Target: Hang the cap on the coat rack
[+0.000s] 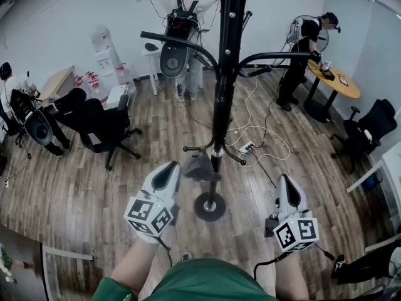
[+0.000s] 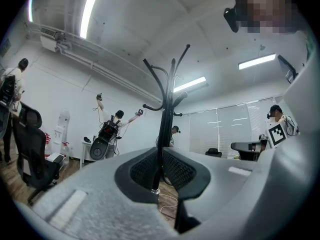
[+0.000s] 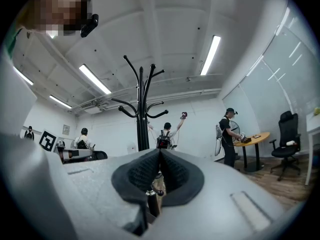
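Both forearms are out low in front of the person, side by side. Here's the left gripper (image 1: 166, 173), pointing just about level at the coat rack (image 1: 220, 105) and sitting left of its round base (image 1: 209, 207). Its fingers (image 2: 142, 176) are clenched together, dark pads meeting with nothing between them; through the little notch below you see only the rack's black pole. Over to the right gripper (image 1: 287, 185), held level as well, on the other side of the base and a touch further from the pole than the left one. Those fingers (image 3: 134, 178) are pressed closed too and empty, with the rack rising just behind them. And the cap (image 1: 202, 168)? It's a dark grey shape low down, right against the pole beside the rack's lower pegs. It lies just ahead of the left gripper's tip and neither gripper touches it. Whether it hangs on a peg or lies on the wooden floor (image 1: 75, 187), I can't tell.
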{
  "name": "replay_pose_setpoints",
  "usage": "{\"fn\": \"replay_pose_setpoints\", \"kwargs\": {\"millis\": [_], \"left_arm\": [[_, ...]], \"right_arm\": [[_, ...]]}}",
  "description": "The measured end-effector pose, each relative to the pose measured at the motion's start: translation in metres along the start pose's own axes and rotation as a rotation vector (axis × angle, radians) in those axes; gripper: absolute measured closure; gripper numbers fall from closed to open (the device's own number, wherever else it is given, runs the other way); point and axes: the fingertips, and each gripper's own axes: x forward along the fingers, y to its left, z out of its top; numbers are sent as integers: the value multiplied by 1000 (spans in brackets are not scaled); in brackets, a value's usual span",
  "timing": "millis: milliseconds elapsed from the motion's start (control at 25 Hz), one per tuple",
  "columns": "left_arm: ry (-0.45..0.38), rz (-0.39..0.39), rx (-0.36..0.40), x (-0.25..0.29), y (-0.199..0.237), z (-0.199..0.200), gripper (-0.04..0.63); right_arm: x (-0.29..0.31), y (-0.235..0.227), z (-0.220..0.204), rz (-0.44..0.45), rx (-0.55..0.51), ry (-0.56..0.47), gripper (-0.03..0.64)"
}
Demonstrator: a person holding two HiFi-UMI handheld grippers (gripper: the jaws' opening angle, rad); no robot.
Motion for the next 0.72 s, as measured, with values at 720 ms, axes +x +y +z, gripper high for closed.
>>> {"fn": "replay_pose_setpoints", "kwargs": {"millis": [720], "left_arm": [[17, 1, -16, -9, 10, -5, 557]], "right_arm": [[-2, 23, 4, 23, -89, -9, 614]]}}
